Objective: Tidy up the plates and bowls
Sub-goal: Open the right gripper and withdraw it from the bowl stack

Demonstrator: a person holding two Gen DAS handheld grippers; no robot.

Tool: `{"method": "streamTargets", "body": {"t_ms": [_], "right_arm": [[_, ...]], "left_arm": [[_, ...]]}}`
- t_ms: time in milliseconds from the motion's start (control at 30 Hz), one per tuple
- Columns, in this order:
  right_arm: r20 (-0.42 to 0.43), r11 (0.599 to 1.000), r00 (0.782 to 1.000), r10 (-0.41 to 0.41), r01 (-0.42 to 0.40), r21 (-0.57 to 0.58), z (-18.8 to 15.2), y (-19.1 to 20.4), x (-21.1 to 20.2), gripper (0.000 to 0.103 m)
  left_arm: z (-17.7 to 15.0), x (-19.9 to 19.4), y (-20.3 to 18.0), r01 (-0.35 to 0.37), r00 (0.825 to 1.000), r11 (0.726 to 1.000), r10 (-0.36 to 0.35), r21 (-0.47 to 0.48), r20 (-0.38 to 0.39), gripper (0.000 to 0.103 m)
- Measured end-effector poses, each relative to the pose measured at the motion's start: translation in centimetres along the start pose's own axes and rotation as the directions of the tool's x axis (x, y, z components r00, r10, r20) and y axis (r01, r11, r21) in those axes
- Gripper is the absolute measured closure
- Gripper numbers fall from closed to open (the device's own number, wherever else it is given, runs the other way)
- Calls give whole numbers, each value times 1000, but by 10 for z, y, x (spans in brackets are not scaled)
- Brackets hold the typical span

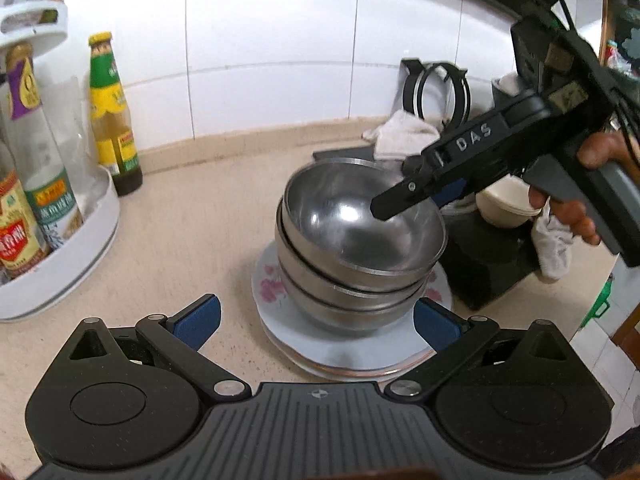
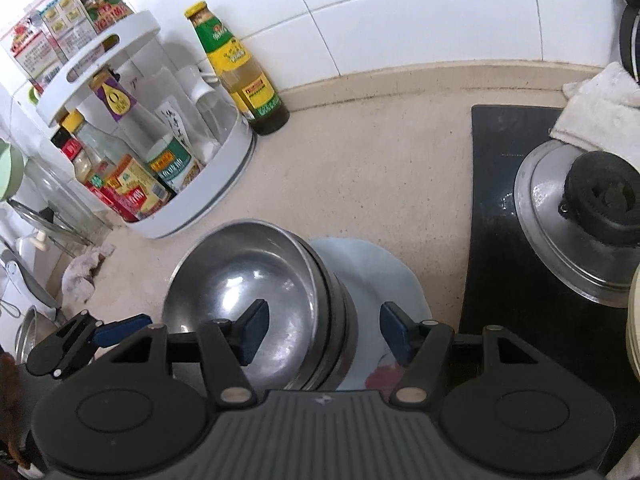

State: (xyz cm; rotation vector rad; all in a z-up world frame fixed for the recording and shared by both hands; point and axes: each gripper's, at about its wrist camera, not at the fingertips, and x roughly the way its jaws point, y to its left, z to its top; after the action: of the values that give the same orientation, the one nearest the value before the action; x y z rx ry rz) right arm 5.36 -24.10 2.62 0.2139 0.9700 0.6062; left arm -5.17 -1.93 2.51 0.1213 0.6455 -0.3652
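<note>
A stack of steel bowls (image 1: 352,236) stands on a stack of flowered white plates (image 1: 344,344) on the beige counter. My left gripper (image 1: 316,324) is open and empty, its blue pads either side of the plates' near edge. My right gripper (image 2: 324,332) is open, one pad inside the top bowl (image 2: 256,284), the other outside the rim over the plates (image 2: 372,272). It shows in the left wrist view (image 1: 416,196) reaching over the bowl's far rim.
A white two-tier rack (image 2: 200,200) of sauce bottles stands at the left, a green-capped bottle (image 2: 236,68) beside it. A black stove (image 2: 516,240) with a steel pot lid (image 2: 576,236) and a white cloth (image 2: 596,108) lies at the right. Tiled wall behind.
</note>
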Motion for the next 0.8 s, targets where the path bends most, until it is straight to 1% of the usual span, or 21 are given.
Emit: {"method": "streamTargets", "body": {"t_ms": [67, 200, 433, 600, 667, 800], "right_arm": [[20, 1000, 1000, -5, 5, 2, -1, 2, -6, 44], [69, 998, 997, -40, 43, -40, -7, 13, -16, 44], [148, 992, 988, -44, 61, -113, -19, 38, -37, 43], [203, 979, 979, -32, 72, -189, -27, 66, -46, 43], [208, 974, 978, -21, 67, -215, -30, 76, -46, 43], [201, 967, 979, 27, 26, -255, -33, 94, -43, 43]], "left_arm": [[2, -7, 1, -1, 1000, 1000, 1, -5, 19, 0], [8, -14, 6, -22, 999, 999, 23, -23, 49, 0], [12, -30, 27, -53, 994, 990, 65, -133, 89, 0], [15, -43, 41, -85, 986, 970, 113, -226, 118, 0], [15, -47, 44, -109, 983, 964, 140, -243, 116, 0], [10, -56, 49, -170, 973, 952, 203, -254, 112, 0]]}}
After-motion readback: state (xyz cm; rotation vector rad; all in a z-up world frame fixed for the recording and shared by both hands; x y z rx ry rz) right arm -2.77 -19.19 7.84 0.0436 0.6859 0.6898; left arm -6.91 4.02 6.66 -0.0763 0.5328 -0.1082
